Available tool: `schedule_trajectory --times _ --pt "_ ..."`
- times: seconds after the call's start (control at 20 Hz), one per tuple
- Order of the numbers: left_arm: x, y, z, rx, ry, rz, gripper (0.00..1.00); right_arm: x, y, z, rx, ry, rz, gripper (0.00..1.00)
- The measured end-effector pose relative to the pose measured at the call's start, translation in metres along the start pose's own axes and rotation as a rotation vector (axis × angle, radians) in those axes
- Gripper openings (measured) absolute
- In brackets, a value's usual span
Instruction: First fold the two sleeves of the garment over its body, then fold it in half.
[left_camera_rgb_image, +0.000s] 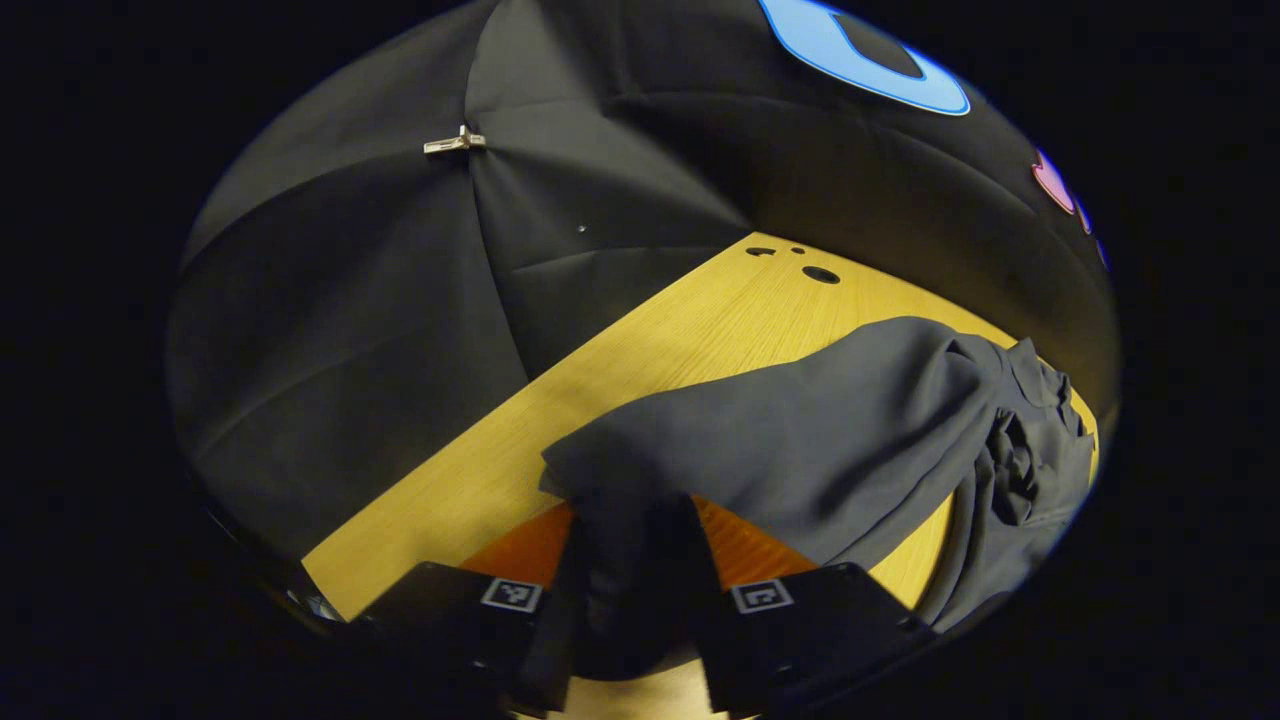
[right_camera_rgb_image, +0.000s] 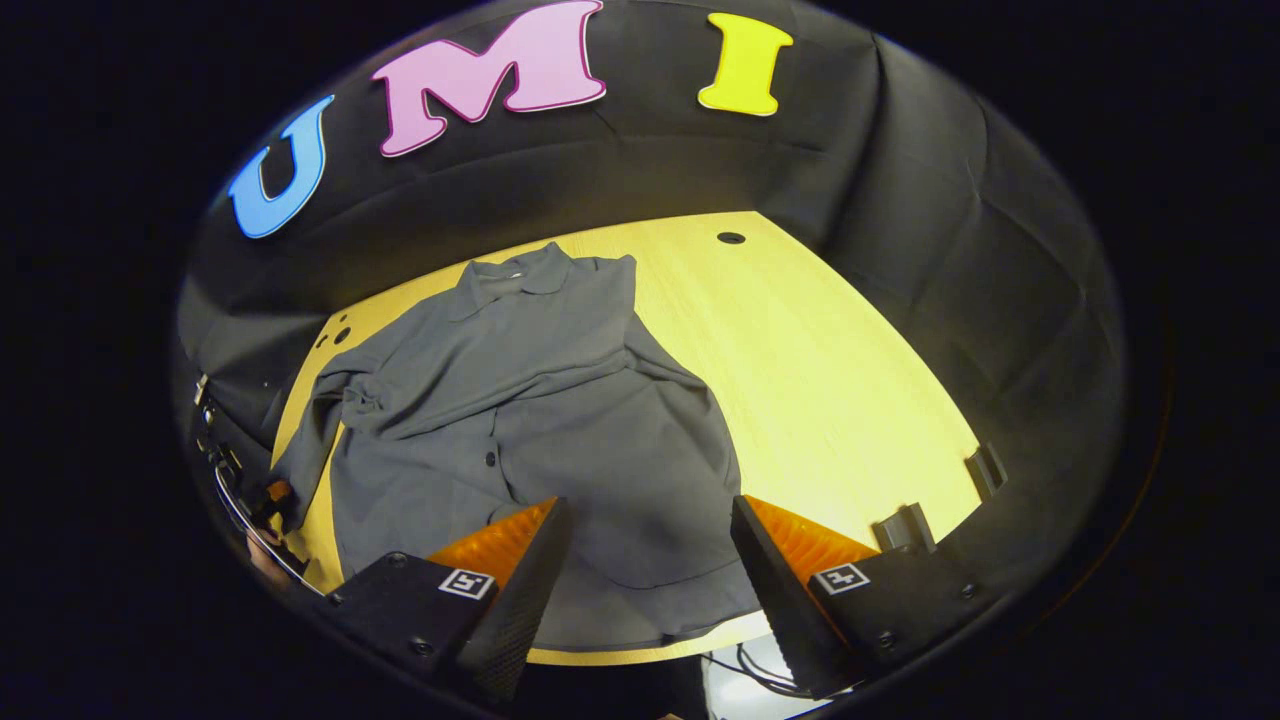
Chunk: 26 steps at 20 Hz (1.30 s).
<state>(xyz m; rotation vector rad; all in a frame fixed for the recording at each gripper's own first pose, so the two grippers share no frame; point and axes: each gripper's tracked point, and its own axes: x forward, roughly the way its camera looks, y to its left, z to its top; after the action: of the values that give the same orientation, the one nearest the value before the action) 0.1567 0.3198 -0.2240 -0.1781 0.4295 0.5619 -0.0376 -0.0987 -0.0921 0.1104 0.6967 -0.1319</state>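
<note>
1. Garment: a grey polo shirt (right_camera_rgb_image: 540, 400) lies on the wooden table (right_camera_rgb_image: 830, 370), collar toward the far wall, hem toward the near edge.
2. Left tool (left_camera_rgb_image: 630, 560): clamped on a bunch of the shirt's cloth, lifting it clear of the table (left_camera_rgb_image: 680, 330); this looks like a sleeve or side edge, exact part uncertain.
3. Right tool (right_camera_rgb_image: 650, 560): fingers spread apart, holding nothing, hovering above the shirt's hem.
4. Right sleeve, in the right gripper view: appears already laid across the chest.
5. Step in hand, judged: second sleeve fold.
6. Next move calls for: carrying the held cloth over the body, laying it flat, releasing; then gripping the hem for the half fold.
</note>
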Motion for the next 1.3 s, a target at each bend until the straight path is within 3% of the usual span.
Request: schedule_trajectory --times 0.15,0.25,0.35,0.45,0.5,0.7,1.3 --pt "-0.001 -0.005 0.003 0.008 -0.01 -0.031 0.15 0.011 -0.004 0.002 0.012 0.009 0.015 0.99" --pt "0.001 -0.005 0.003 0.05 -0.002 -0.031 0.07 0.016 -0.008 0.004 0.014 0.01 0.023 0.99" --pt "-0.003 -0.006 0.006 0.051 0.027 -0.017 0.06 0.022 -0.012 0.004 0.009 0.018 0.032 0.99" --pt "-0.011 -0.014 0.022 -0.011 0.006 -0.018 0.06 0.028 -0.017 0.006 0.007 0.024 0.036 0.99" --pt "-0.017 -0.02 0.033 -0.04 -0.016 -0.028 0.02 0.032 -0.02 0.006 0.009 0.03 0.04 0.99" --pt "-0.04 -0.057 0.067 -0.061 -0.063 -0.073 0.06 0.041 -0.025 0.01 0.025 0.04 0.061 0.99" --pt "-0.13 -0.24 0.132 0.085 -0.191 -0.375 0.06 0.06 -0.061 0.013 0.078 0.045 0.085 0.99"
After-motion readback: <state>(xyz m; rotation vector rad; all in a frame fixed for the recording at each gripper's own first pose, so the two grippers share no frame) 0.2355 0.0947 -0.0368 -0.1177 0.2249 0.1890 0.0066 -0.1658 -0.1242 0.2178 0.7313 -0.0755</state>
